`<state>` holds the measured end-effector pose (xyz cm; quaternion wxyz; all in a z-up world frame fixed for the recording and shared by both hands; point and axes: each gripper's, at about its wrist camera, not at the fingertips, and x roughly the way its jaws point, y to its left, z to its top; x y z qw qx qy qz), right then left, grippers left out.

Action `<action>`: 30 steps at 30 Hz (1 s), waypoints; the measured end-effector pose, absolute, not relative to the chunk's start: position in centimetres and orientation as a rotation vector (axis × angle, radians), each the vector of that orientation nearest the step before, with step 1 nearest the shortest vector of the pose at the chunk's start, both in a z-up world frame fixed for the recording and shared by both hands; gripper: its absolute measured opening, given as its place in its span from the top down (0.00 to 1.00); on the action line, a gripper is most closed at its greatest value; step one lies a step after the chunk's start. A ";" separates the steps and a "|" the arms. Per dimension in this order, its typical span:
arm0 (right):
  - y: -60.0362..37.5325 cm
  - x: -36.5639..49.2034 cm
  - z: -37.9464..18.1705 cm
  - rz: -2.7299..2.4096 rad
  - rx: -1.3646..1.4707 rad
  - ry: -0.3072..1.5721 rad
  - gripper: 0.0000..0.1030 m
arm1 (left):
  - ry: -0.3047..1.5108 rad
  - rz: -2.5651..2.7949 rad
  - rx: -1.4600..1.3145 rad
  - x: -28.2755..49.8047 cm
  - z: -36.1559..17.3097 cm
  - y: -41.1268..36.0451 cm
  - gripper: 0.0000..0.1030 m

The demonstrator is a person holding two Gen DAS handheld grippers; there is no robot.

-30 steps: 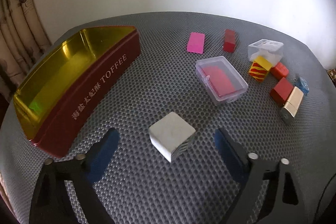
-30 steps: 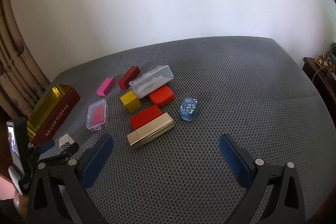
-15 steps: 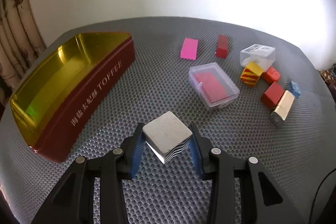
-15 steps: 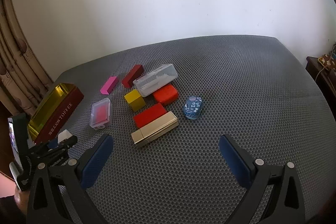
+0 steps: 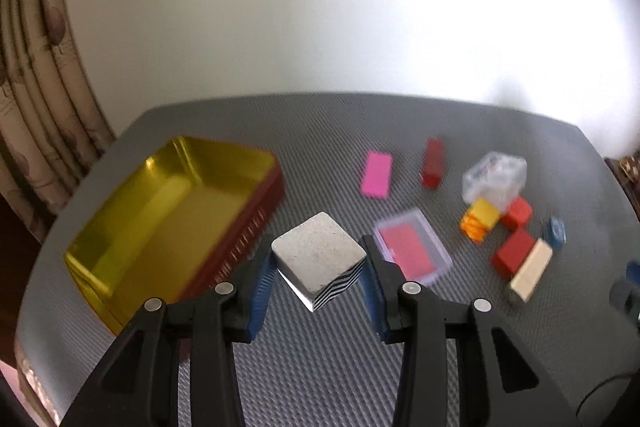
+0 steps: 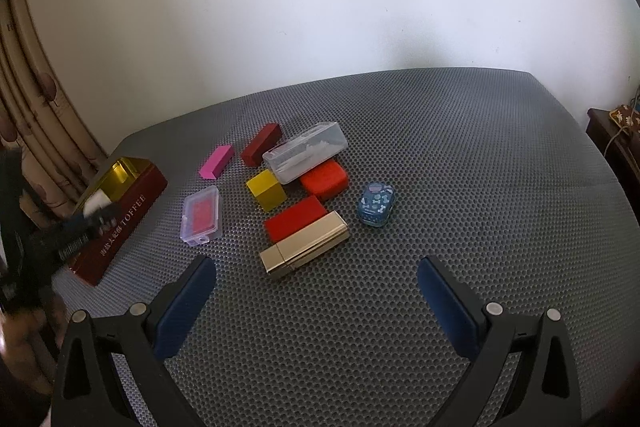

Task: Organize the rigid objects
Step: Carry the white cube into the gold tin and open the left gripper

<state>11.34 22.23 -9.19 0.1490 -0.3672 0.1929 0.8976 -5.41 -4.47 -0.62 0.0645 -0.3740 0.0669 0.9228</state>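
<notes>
My left gripper (image 5: pixel 318 273) is shut on a white cube (image 5: pixel 318 255) with black-and-white striped sides and holds it above the mat, right of the open gold-lined red toffee tin (image 5: pixel 172 215). In the right wrist view the cube (image 6: pixel 96 202) shows blurred over the tin (image 6: pixel 132 195). My right gripper (image 6: pixel 314 303) is open and empty above the mat, near a gold box (image 6: pixel 306 247).
On the grey mat lie a pink block (image 6: pixel 217 161), dark red block (image 6: pixel 262 145), long clear case (image 6: pixel 306 151), yellow cube (image 6: pixel 266 189), orange-red case (image 6: pixel 324 179), red block (image 6: pixel 294 223), blue patterned tin (image 6: pixel 376 203) and clear box with red insert (image 6: pixel 200 217). Curtains hang left.
My left gripper closed on the white cube, lifted it off the mat and carried it toward the toffee tin. My right gripper stayed open and barely moved.
</notes>
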 end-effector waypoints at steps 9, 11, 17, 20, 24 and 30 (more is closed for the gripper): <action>22.2 11.2 -9.5 2.578 -1.064 0.559 0.00 | 0.194 2.884 -1.109 -8.5 1.9 -7.9 0.64; 22.1 11.2 -9.6 2.578 -1.069 0.558 0.00 | 0.197 2.902 -1.122 -9.1 1.9 -8.9 0.64; 22.2 11.3 -9.7 2.577 -1.070 0.558 0.00 | 0.135 2.953 -1.203 -11.2 1.1 -12.8 0.64; 22.3 11.2 -9.9 2.573 -1.079 0.567 0.00 | 0.129 2.975 -1.256 -12.0 0.4 -14.5 0.64; 22.5 11.0 -10.4 2.565 -1.097 0.585 0.00 | 0.118 2.986 -1.337 -12.8 -0.9 -16.6 0.64; 22.4 10.9 -10.3 2.567 -1.092 0.573 0.00 | 0.066 2.984 -1.464 -13.7 -2.9 -20.0 0.64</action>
